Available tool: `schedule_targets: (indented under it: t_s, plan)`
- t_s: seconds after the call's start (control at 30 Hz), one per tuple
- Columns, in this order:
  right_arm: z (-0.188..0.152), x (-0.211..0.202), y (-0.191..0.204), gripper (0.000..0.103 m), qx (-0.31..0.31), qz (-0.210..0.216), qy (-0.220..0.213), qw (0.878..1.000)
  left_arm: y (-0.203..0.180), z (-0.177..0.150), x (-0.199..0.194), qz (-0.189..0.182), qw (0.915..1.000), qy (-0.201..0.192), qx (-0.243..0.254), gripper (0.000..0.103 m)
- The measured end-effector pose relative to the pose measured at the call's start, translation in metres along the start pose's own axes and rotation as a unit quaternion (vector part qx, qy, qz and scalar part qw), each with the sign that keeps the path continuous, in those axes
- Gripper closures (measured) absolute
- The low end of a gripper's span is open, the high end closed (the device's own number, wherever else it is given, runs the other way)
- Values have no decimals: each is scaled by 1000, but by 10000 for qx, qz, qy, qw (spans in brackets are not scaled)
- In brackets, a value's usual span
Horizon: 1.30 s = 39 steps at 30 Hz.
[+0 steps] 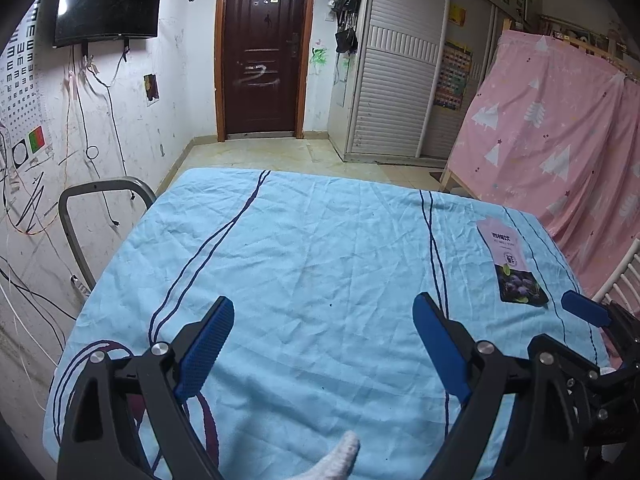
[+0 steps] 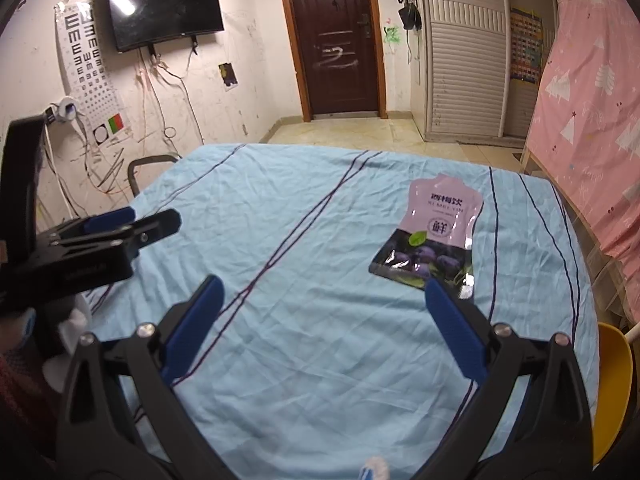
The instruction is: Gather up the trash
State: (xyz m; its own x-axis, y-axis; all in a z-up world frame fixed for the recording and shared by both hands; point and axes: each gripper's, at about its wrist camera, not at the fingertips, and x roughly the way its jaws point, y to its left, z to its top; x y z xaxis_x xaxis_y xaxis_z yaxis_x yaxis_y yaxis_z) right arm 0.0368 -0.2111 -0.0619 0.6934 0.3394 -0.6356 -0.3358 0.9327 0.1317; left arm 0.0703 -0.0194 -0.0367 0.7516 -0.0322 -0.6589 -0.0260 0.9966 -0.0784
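One drink pouch [image 2: 430, 236] lies on one table under one blue striped cloth [image 2: 320, 264], with two grippers over it, a left gripper [image 1: 324, 320] and a right gripper [image 2: 324, 300], each with two blue-padded fingers. Around the room are one wall television [image 2: 164, 0], one eye chart [image 2: 86, 68], one brown door [image 2: 334, 36] and one pink tree-print curtain [image 2: 592, 112]. Beside the table stand one grey chair [image 1: 100, 208] and one yellow chair [image 2: 614, 384]

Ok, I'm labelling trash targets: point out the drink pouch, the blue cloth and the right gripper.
drink pouch [image 2: 434, 232]: right wrist view, middle of its front.
blue cloth [image 2: 320, 320]: right wrist view, bare wrinkled patch.
right gripper [image 2: 324, 320]: right wrist view, midway between its open fingertips.
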Motion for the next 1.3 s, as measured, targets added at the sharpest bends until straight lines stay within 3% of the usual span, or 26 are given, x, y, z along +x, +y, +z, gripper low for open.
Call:
schedule_targets:
  t_s: [1.3]
  plan:
    - [0,0,0,6,-1,1,7,10000,-3,-1,1,-19,10000,-1,18,21]
